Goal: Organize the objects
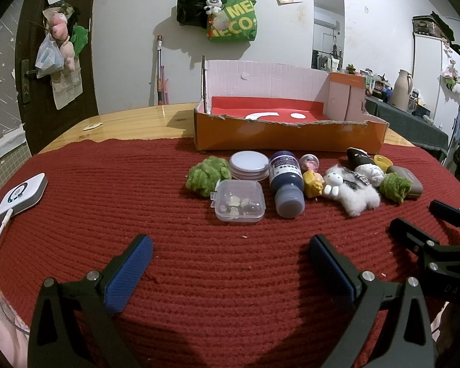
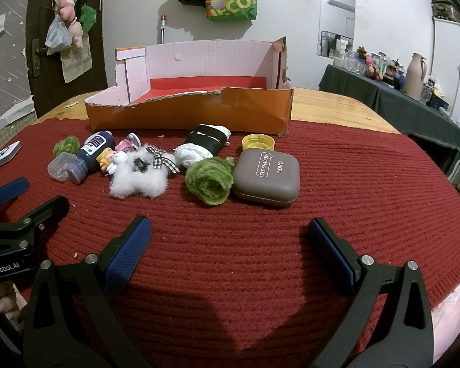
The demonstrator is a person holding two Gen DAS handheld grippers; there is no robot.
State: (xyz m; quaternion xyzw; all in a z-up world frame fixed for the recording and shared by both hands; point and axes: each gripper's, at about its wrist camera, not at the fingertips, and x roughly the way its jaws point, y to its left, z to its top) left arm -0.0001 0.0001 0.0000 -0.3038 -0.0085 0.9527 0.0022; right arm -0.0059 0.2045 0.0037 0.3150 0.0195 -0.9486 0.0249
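An open orange cardboard box (image 1: 288, 135) with a red floor stands at the back of the red knitted mat (image 1: 168, 214); it also shows in the right wrist view (image 2: 187, 116). In front of it lie a clear plastic case (image 1: 238, 201), a dark ink bottle (image 1: 286, 182), a round tin (image 1: 249, 164), a white fluffy toy (image 2: 138, 178), green woolly balls (image 2: 210, 181), a grey eye-shadow case (image 2: 266, 176), and a yellow cap (image 2: 258, 142). My left gripper (image 1: 230, 254) is open and empty, short of the clear case. My right gripper (image 2: 228, 239) is open and empty, short of the green ball.
A white device (image 1: 23, 194) with a cable lies at the mat's left edge. The wooden table (image 1: 132, 122) shows behind the mat. A side table (image 2: 414, 104) with a jug and bottles stands at the far right. Bags hang on the wall (image 1: 230, 15).
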